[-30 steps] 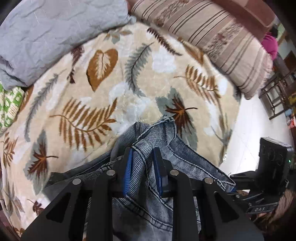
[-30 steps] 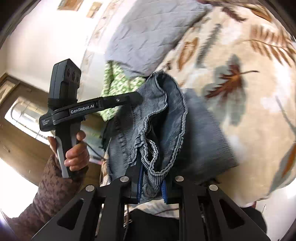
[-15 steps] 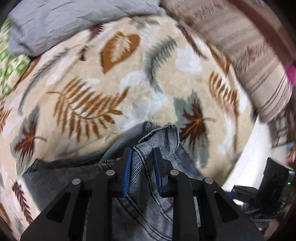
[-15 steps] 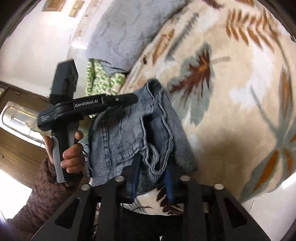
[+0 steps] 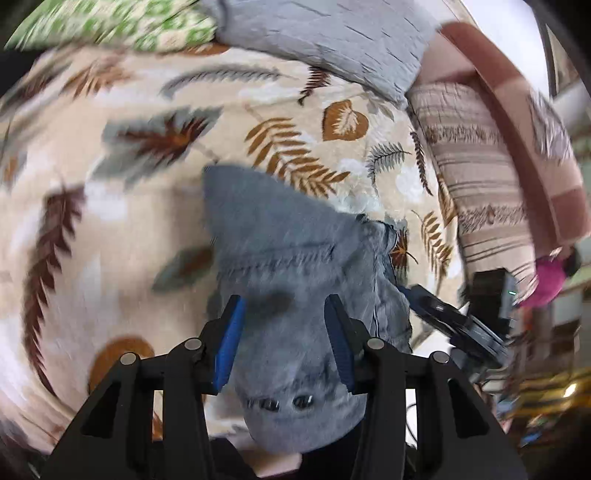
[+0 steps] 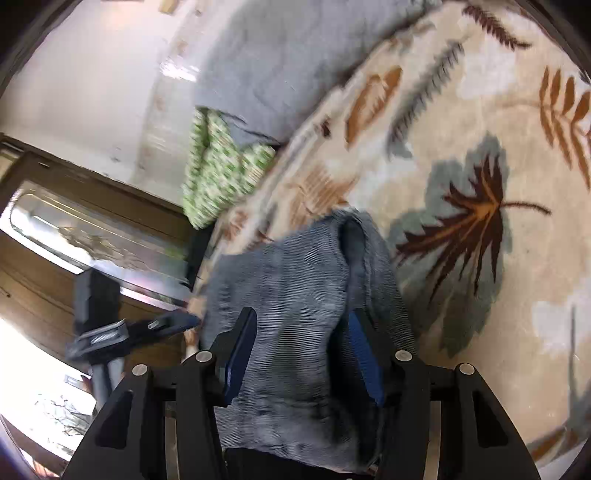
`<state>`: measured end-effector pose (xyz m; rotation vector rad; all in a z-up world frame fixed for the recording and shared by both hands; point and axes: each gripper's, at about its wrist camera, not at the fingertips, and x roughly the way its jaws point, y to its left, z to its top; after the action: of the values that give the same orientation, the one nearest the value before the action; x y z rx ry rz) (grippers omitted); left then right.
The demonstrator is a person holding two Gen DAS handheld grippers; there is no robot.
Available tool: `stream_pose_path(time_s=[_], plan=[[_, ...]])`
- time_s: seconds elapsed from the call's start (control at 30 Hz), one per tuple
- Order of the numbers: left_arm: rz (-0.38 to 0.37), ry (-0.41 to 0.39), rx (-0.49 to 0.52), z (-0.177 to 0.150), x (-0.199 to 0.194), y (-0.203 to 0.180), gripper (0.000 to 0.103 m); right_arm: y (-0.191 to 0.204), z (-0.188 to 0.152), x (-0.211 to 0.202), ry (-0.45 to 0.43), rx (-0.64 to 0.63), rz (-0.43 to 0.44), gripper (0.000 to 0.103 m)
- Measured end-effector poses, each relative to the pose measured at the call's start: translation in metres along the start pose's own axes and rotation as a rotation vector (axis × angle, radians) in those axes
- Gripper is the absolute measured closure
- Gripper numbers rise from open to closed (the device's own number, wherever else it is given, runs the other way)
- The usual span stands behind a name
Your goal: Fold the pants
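The blue denim pants [image 5: 288,266] lie as a folded bundle on the leaf-patterned bedspread [image 5: 110,184], near its edge. My left gripper [image 5: 283,306] hovers over them, its jaws opening; the cloth lies between and below the blue pads, which do not press on it. In the right wrist view the pants [image 6: 295,280] show a raised fold at their far end. My right gripper [image 6: 303,317] is over them with its jaws opening too, and the cloth sits loose between the pads. Each view shows the other gripper beside the pants: the right gripper [image 5: 454,321] and the left gripper [image 6: 147,325].
A grey quilt [image 5: 325,40] and a green patterned cloth [image 5: 110,26] lie at the far side of the bed. A striped pillow [image 5: 480,177] rests against the brown headboard [image 5: 517,110]. Beyond the bed edge stands wooden furniture [image 6: 55,229].
Both grippers were shut on the denim and have now spread their jaws, letting it go. The left view has swung and rolled. The pants now rest on the bedspread.
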<state>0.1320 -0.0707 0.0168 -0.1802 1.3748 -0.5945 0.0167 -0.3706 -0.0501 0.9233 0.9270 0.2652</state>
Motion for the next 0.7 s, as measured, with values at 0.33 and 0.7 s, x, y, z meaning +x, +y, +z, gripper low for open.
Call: stream_pose_path(time_s=[0.33,0.7], plan=[[-0.031,0.007,-0.107,-0.015,0.014,0.008,0.058,0.031,0.01,0.006,0.042,-0.141,0.024,0.097],[0.197,0.016,-0.122,-0.021,0.053,0.011,0.033,0.031,0.001,0.029,0.125,-0.428,-0.279,0.094]])
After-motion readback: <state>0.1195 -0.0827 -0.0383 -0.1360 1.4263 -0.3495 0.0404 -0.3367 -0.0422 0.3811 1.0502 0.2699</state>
